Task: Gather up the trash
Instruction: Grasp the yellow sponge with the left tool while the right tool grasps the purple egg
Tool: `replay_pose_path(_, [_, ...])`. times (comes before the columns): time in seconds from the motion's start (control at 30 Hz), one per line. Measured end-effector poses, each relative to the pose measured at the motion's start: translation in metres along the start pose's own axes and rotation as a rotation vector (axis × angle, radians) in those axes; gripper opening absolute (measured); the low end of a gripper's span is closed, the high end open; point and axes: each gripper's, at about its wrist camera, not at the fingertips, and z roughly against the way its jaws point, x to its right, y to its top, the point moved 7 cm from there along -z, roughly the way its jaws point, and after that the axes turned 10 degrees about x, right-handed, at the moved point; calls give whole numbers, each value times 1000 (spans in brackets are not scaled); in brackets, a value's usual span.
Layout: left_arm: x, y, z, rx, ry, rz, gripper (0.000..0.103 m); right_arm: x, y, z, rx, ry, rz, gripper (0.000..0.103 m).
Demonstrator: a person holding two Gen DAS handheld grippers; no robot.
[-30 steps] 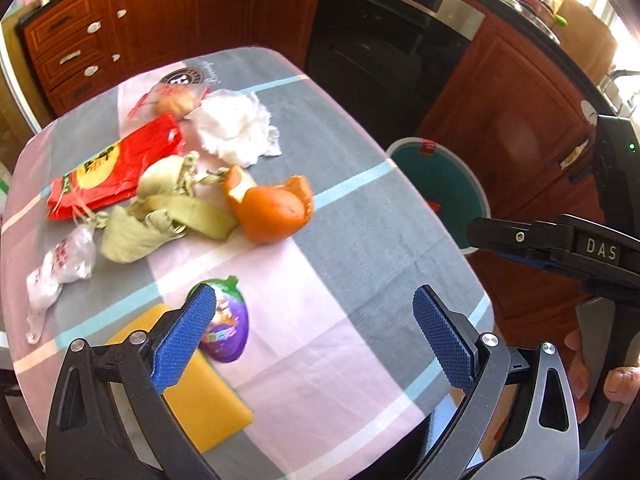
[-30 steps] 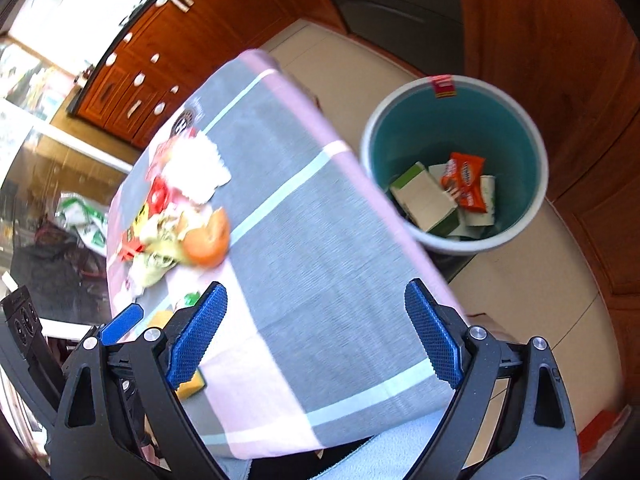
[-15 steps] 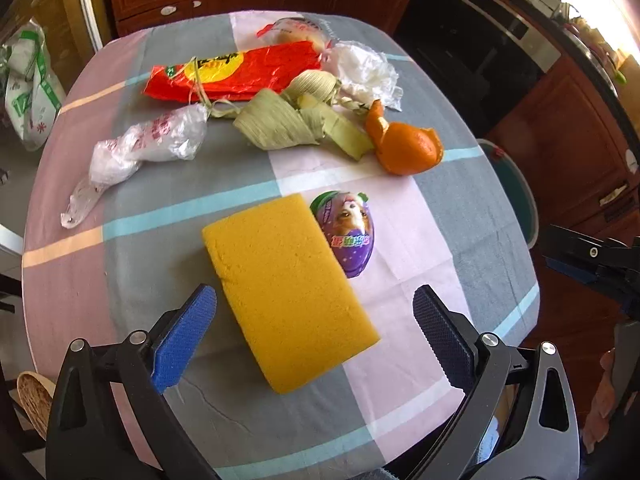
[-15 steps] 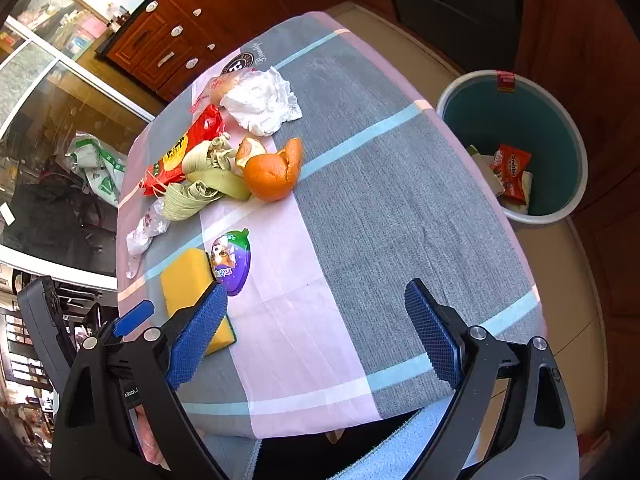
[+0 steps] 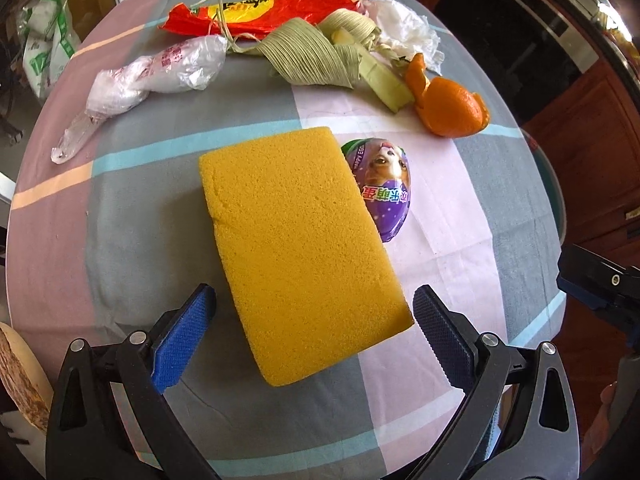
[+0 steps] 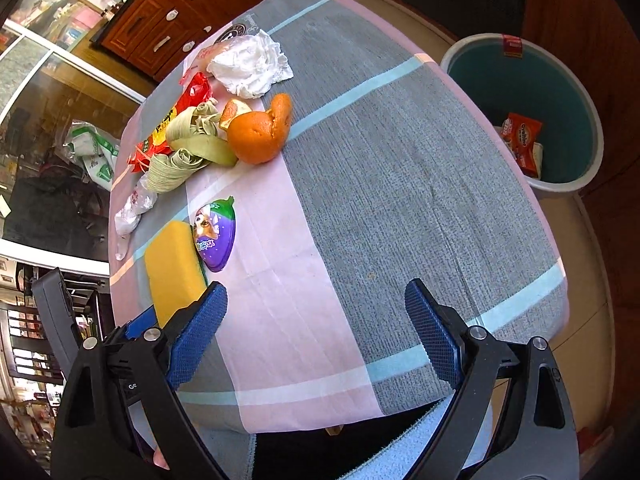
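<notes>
Fingers of both grippers stand apart (empty) above crinkled orange peel [image 5: 452,106] and purple egg-shaped wrapper [image 5: 384,188].

You worked in a kitchen. The table [image 6: 400,168] carried a checked cloth [image 5: 448,208] in grey, pink and pale blue bands. Behind it stood reddish-brown wooden cabinets [image 6: 168,20] with pale drawer handles. A dark oven front [image 5: 532,32] with a metal trim strip sat to the right of them in the left wrist view. The floor [image 6: 592,272] beside the table was pale beige. Glass panels in pale frames [image 6: 48,80] stood on the left of the right wrist view. Strong daylight fell across the cloth.
</notes>
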Motion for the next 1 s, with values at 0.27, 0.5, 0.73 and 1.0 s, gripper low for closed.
replay_pose_path(0.27, [-5,8,5,40,-24,-14,81,-8,0,-13,-22,-22,20,86])
replay_pose_path(0.5, [-37,22,28,101,-21,-32,79,-45,6,-28,-15,-27,94,86])
replay_pose_path(0.73, [-74,34,39,133,-54,-25,79,-98,3,-59,-28,-30,213,86])
replay_pose_path(1.0, [-100,41,46,145,-100,-6,80,-124,-1,-92,-51,-85,288,73])
